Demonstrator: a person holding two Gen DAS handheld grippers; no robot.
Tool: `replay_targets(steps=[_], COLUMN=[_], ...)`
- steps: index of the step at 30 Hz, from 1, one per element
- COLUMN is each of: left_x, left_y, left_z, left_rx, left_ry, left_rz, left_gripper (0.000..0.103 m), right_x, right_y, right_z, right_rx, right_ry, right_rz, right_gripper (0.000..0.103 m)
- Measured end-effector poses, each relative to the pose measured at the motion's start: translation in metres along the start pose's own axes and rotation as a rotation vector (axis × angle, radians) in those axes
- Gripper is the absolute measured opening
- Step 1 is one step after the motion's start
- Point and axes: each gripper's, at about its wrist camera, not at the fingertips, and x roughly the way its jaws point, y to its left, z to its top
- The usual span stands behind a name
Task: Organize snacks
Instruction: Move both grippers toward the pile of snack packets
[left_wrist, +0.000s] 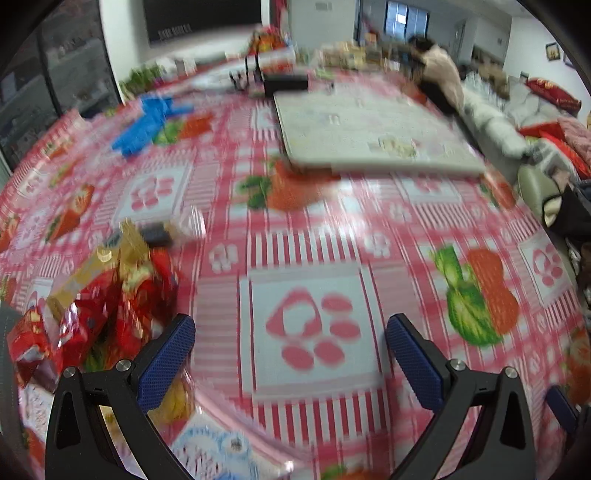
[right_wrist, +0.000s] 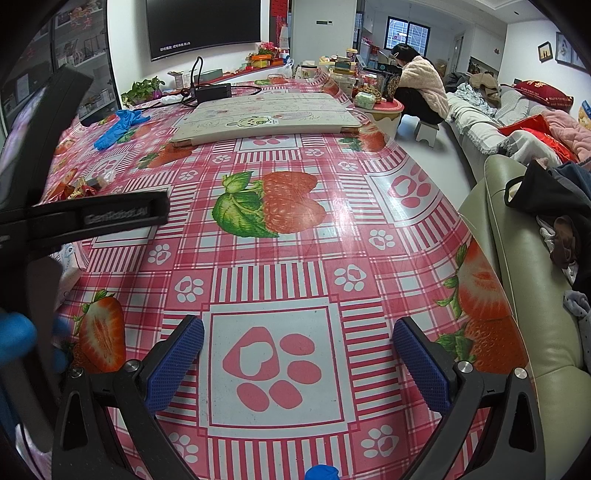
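Observation:
A heap of red and gold snack packets (left_wrist: 99, 295) lies at the left of the left wrist view, blurred by motion, just left of my left gripper's blue fingers (left_wrist: 168, 363). My left gripper (left_wrist: 290, 334) is open over bare tablecloth with nothing between its fingers. A pale blue and white packet (left_wrist: 210, 450) lies low between its arms. In the right wrist view the same snack packets (right_wrist: 79, 188) show small at the far left. My right gripper (right_wrist: 297, 339) is open above a paw-print square, holding nothing. The left gripper's black body (right_wrist: 92, 218) crosses the left edge.
The table wears a pink strawberry-check cloth (right_wrist: 280, 258). A cream folded mat (right_wrist: 266, 120) lies at the far middle, blue gloves (right_wrist: 120, 127) at the far left, a black power brick with cable (right_wrist: 212, 90) behind. A person sits beyond the table; a sofa (right_wrist: 524, 280) runs along the right.

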Motion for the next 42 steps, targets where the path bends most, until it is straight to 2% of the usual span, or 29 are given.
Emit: replay_targets(steps=[5,7,10,13,16,18,20,21,23,27,29,31,32,36,40,42], left_x=[-0.005,-0.031,-0.071,-0.094,-0.085,-0.069,-0.051,-0.049,-0.056,-0.06,-0.07,-0.082,-0.089,-0.102,-0.087,-0.079], left_y=[0.005,0.015,0.029,0.057,0.103,0.132,0.163,0.169,0.168,0.149,0.139,0.138,0.141,0.151,0.159,0.161], left_z=[-0.004,-0.015,-0.027,-0.039,-0.042,-0.041,-0.045,-0.048,-0.056,-0.093,-0.11,-0.12,-0.121,-0.107,-0.087,-0.085], left_rx=[0.022,-0.005,0.003,0.004,-0.068,-0.155,-0.259,-0.279,-0.24,-0.13,-0.053,-0.042,-0.044,0.001,0.043,0.043], left_ry=[0.023,-0.021,-0.13,-0.177,-0.139,-0.072,0.001,0.02,-0.005,0.036,-0.001,-0.022,-0.042,-0.102,-0.061,-0.032], left_rz=[-0.036,-0.07,-0.04,-0.046,-0.007,0.024,0.017,0.02,0.049,0.035,0.073,0.032,0.014,0.019,-0.03,-0.099], left_gripper=[0.103,0.103,0.103,0.103,0.103,0.103,0.103,0.103,0.103,0.103,0.103,0.103,0.103,0.103,0.103,0.103], right_x=[0.0,0.0,0.0,0.0,0.0,0.0,0.0,0.0,0.0,0.0,0.0,0.0,0.0,0.0,0.0,0.0], right_y=[0.0,0.0,0.0,0.0,0.0,0.0,0.0,0.0,0.0,0.0,0.0,0.0,0.0,0.0,0.0,0.0], right_z=[0.0,0.0,0.0,0.0,0.0,0.0,0.0,0.0,0.0,0.0,0.0,0.0,0.0,0.0,0.0,0.0], right_rx=[0.0,0.0,0.0,0.0,0.0,0.0,0.0,0.0,0.0,0.0,0.0,0.0,0.0,0.0,0.0,0.0], right_ry=[0.0,0.0,0.0,0.0,0.0,0.0,0.0,0.0,0.0,0.0,0.0,0.0,0.0,0.0,0.0,0.0], right_rz=[0.0,-0.001,-0.001,0.0,-0.001,-0.001,-0.001,-0.001,-0.001,0.0,-0.001,0.0,-0.001,-0.001,-0.001,0.0], right_gripper=[0.103,0.103,0.103,0.103,0.103,0.103,0.103,0.103,0.103,0.103,0.103,0.103,0.103,0.103,0.103,0.103])
